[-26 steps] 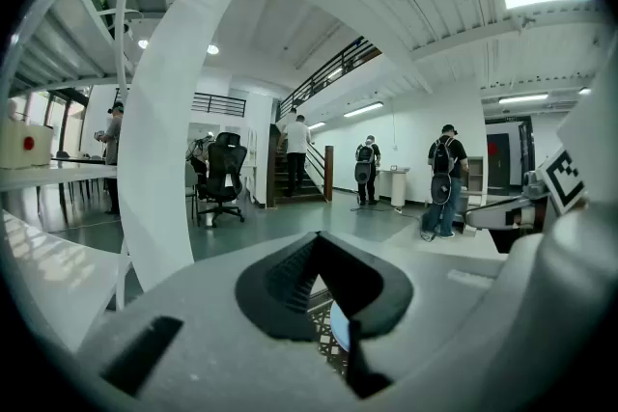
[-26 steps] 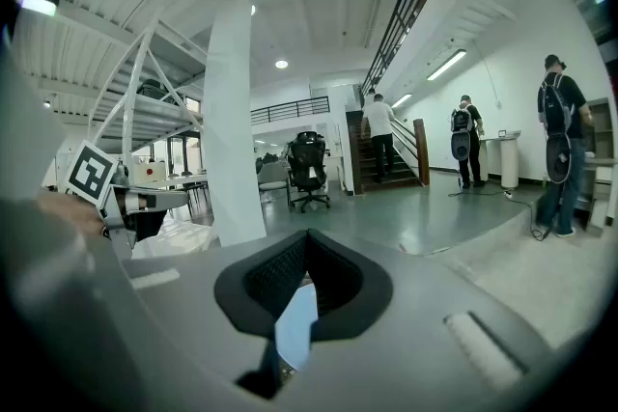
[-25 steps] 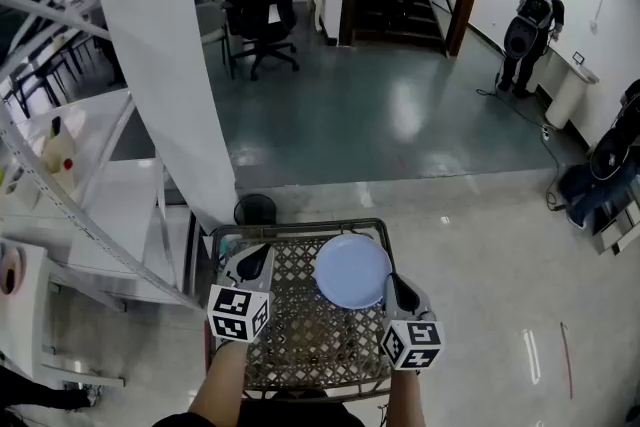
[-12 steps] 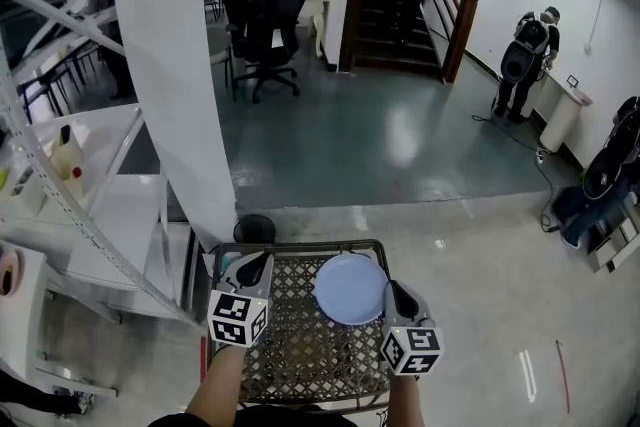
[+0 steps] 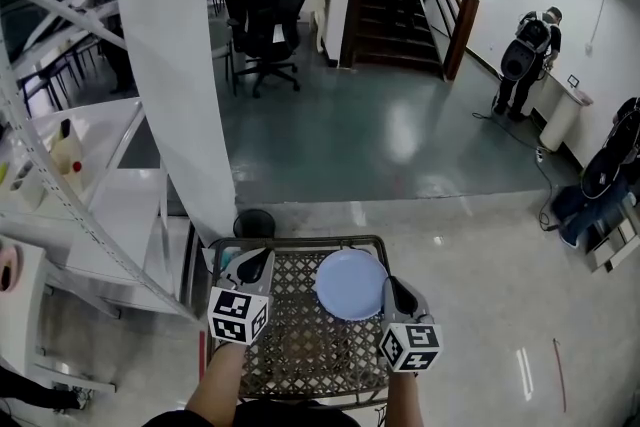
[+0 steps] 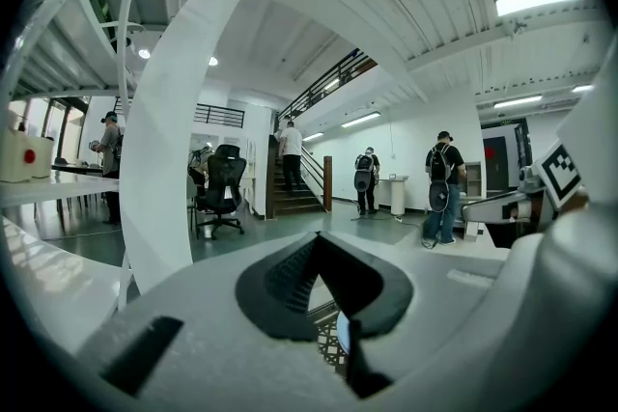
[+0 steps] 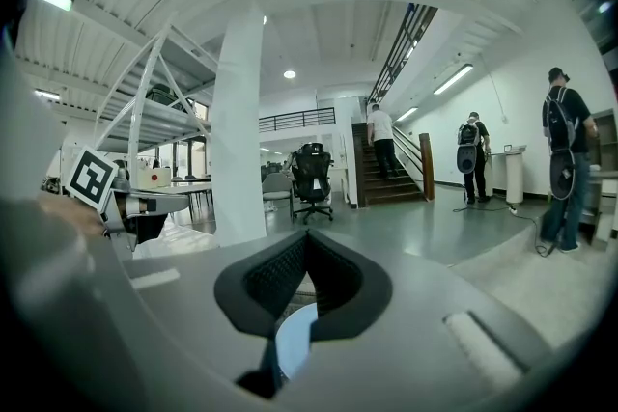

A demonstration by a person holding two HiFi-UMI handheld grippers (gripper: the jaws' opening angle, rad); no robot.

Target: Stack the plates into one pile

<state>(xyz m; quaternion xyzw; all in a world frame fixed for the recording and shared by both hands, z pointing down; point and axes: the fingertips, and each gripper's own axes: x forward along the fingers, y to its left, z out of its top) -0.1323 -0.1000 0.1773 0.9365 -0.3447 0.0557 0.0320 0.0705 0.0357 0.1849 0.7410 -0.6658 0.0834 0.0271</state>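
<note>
The fingers point(image 6: 282, 283) of the left gripper point(image 5: 252, 266) are pressed together on nothing, and so are the fingers point(image 7: 340, 283) of the right gripper point(image 5: 400, 294). The left one hovers over the metal lattice tabletop point(image 5: 288, 317) near its far left corner, and the right one just beside its right edge. The pale blue plate point(image 5: 350, 283) lies at the far right corner, just left of the right gripper, and no other plate lies apart, so the pile looks made, though I cannot tell how many it holds. Any further lift would call for opening the fingers first.
</note>
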